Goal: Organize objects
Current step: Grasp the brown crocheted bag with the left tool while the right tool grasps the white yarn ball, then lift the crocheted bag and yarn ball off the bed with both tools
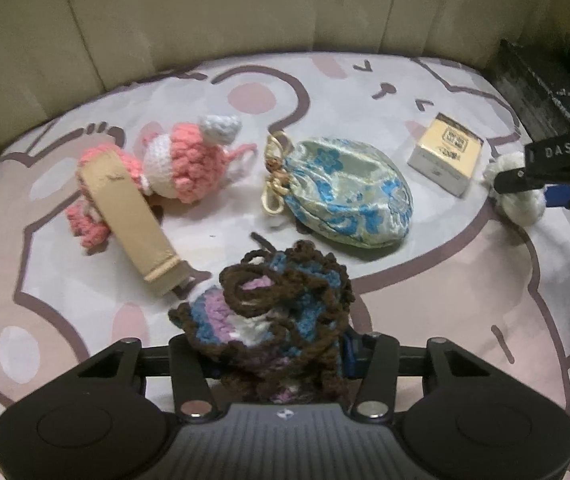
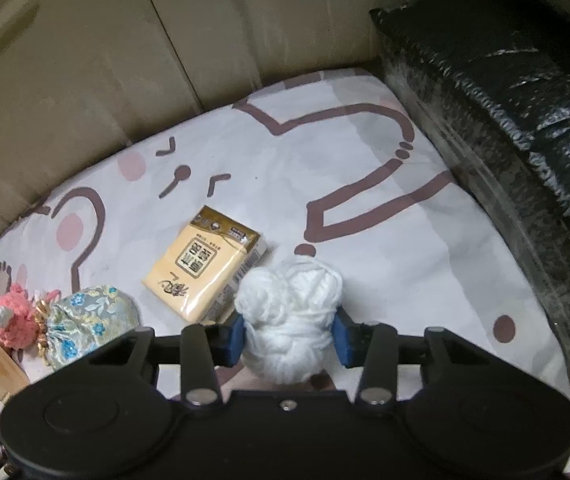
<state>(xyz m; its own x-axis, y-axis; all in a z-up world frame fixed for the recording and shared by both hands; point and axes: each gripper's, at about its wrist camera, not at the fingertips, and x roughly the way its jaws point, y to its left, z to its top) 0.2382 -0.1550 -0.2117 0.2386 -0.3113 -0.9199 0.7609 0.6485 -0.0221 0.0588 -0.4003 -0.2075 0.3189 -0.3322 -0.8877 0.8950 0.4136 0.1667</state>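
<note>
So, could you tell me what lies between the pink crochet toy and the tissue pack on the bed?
The blue floral pouch lies between the pink toy and tissue pack, seen in the left wrist view.

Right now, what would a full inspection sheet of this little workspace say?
Surface: cartoon-print sheet, beige cushions behind.
Job's things: white yarn ball; brown-blue crochet piece; pink crochet toy; brocade pouch; tissue pack; tan case.
Clutter: nothing seen.
Grippers: left gripper jaws shut on the crochet piece; right gripper jaws shut on the yarn ball.
Cables: nothing seen.
Surroundings: black wrapped bundle at right.
</note>
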